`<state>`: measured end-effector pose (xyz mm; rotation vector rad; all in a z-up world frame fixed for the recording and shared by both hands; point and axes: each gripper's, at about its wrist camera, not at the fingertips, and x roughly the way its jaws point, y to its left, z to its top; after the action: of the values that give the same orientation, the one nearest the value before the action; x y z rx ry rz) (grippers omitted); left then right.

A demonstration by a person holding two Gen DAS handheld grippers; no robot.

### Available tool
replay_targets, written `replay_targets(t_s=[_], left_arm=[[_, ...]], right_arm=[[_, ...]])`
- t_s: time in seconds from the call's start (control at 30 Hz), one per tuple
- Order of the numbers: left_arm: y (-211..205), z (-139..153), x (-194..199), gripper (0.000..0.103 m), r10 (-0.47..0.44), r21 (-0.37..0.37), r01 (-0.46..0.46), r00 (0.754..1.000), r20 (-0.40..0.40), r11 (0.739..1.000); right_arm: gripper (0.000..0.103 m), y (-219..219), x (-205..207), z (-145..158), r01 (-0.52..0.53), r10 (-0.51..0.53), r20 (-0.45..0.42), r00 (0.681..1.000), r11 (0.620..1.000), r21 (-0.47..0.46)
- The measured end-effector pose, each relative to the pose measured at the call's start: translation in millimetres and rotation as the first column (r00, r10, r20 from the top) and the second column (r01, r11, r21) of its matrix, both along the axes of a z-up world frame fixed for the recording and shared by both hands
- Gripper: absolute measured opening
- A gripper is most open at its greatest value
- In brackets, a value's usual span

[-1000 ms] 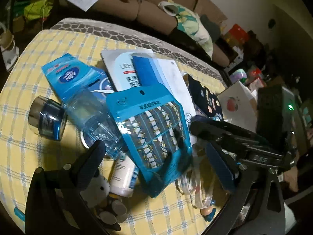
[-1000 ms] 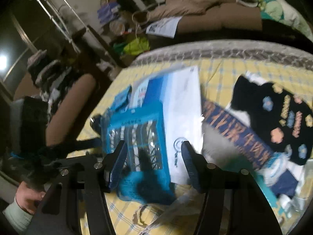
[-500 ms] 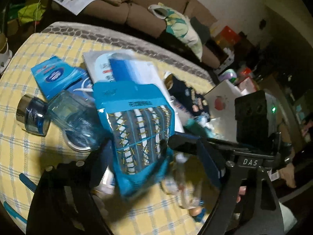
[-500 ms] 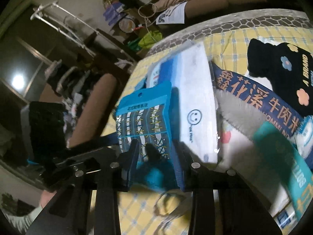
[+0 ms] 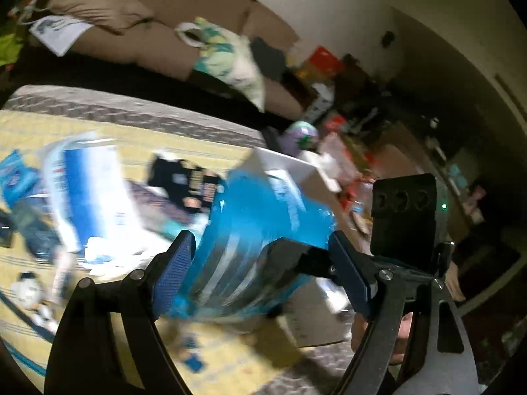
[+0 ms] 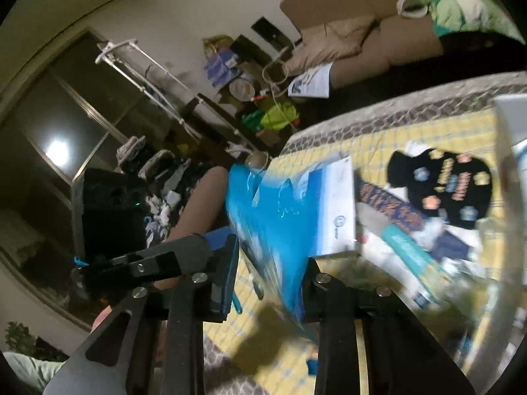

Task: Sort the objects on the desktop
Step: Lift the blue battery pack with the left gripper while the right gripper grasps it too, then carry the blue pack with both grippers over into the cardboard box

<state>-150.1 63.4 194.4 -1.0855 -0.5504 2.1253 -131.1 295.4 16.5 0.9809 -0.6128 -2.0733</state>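
A blue plastic packet with white stripes (image 5: 257, 230) hangs above the yellow checked tablecloth (image 5: 33, 125), blurred by motion. My left gripper (image 5: 260, 242) spans the packet's width, with its ribbed blue pads against the packet's two side edges. The right gripper (image 6: 270, 256) has the same packet (image 6: 276, 217) between its narrow jaws, which are closing on its lower part. A dark finger of the right gripper (image 5: 290, 253) shows against the packet in the left wrist view. Each view shows the other gripper's black camera block (image 5: 402, 214).
On the cloth lie a white and blue package (image 6: 336, 207), a black pouch with flower prints (image 6: 441, 191), a dark banner-like wrapper (image 6: 392, 210) and a small toy figure (image 5: 28, 288). A white box (image 5: 296, 171) stands at the table's right edge. A brown sofa (image 5: 131, 33) lies beyond.
Both grippers have closed in on the blue packet and risen with it off the pile. The table's other objects now sit lower and further left in the left wrist view.
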Motion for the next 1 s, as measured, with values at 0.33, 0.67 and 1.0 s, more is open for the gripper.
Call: replay_targets(t_s=[0.33,0.67,1.0], left_arm=[[119,23,34,0.077,-0.117,-0.074,0.114,0.993,-0.030,0.991],[60,-67,39,0.093,-0.041,-0.272,0.075,0.991,0.126,0.960],[51,-135,18,0.093,-0.103,-0.319,0.159,0.977,0.187,0.934]], right_arm=[[0.022,109,74,40,0.146,-0.149,0.015,0.989,0.980,0.134],[0.051,73,119,-22,0.070,-0.103,0.134,0.986,0.970,0.232],[0.053,2,129,-104,0.109,-0.195,0.250,0.948,0.941,0.320]])
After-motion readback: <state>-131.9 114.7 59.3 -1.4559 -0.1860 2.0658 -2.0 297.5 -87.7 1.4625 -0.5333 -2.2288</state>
